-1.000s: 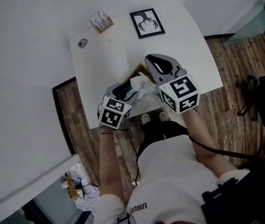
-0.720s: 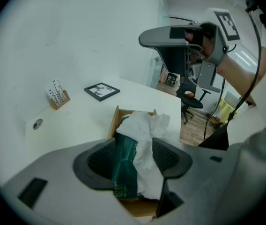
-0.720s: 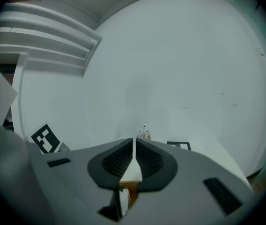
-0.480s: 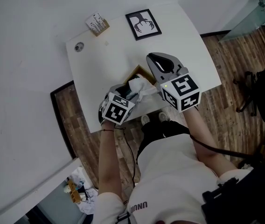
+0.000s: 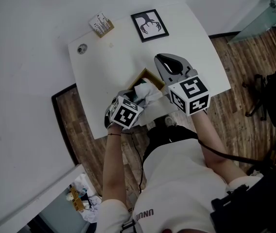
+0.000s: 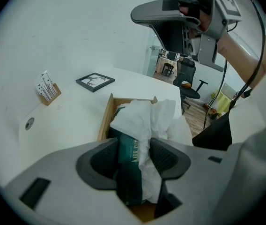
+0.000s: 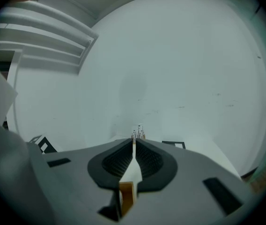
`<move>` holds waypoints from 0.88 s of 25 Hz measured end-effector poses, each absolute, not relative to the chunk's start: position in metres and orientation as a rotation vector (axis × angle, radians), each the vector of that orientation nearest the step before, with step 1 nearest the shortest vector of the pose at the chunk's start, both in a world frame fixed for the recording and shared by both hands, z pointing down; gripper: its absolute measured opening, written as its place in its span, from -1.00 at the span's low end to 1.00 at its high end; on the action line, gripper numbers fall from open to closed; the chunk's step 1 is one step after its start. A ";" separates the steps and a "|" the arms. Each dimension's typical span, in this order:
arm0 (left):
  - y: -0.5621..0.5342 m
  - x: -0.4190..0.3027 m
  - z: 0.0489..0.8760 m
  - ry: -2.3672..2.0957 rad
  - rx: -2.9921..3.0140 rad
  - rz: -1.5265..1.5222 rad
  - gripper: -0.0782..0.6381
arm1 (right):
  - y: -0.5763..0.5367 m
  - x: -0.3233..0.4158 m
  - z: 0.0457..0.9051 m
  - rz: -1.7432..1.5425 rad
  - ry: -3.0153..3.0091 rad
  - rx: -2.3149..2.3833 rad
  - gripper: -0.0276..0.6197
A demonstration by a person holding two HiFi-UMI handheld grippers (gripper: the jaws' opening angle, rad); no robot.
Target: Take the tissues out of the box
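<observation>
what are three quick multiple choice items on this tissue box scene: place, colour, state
1. Where does the framed picture lie?
A) on the table, beyond the wooden box
B) inside the box
C) on the floor

2. What colour is the pack in the box?
A) red
B) green
C) yellow

3. How do the left gripper's fingers stand?
A) pressed together, empty
B) clamped on the picture
C) apart, around tissue and pack

1 A: the head view shows it flat on the white top past the box.
2 B: the left gripper view shows dark green.
3 C: the fingers have just been closing but do not yet pinch.
</observation>
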State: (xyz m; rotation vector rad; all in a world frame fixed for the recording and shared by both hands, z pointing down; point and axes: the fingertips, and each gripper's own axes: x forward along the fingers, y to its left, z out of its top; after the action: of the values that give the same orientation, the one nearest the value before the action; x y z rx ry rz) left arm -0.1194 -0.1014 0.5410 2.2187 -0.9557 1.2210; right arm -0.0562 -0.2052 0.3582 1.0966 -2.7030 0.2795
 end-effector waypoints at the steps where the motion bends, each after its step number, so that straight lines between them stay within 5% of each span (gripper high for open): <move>1: -0.101 -0.119 0.542 -0.953 2.214 1.222 -0.15 | -0.205 -0.056 0.358 0.281 -2.704 1.097 -0.85; 10: -0.103 -0.123 0.545 -0.975 2.178 1.267 -0.42 | -0.204 -0.057 0.359 0.277 -2.704 1.095 -0.85; 22: -0.104 -0.126 0.540 -1.036 2.195 1.273 -0.52 | -0.203 -0.059 0.355 0.266 -2.716 1.108 -0.85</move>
State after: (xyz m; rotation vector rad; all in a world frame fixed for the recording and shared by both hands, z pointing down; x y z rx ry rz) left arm -0.1258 -0.1039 0.5396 2.1951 -1.0365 1.2725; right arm -0.0585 -0.2034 0.3549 1.1080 -2.7161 0.2657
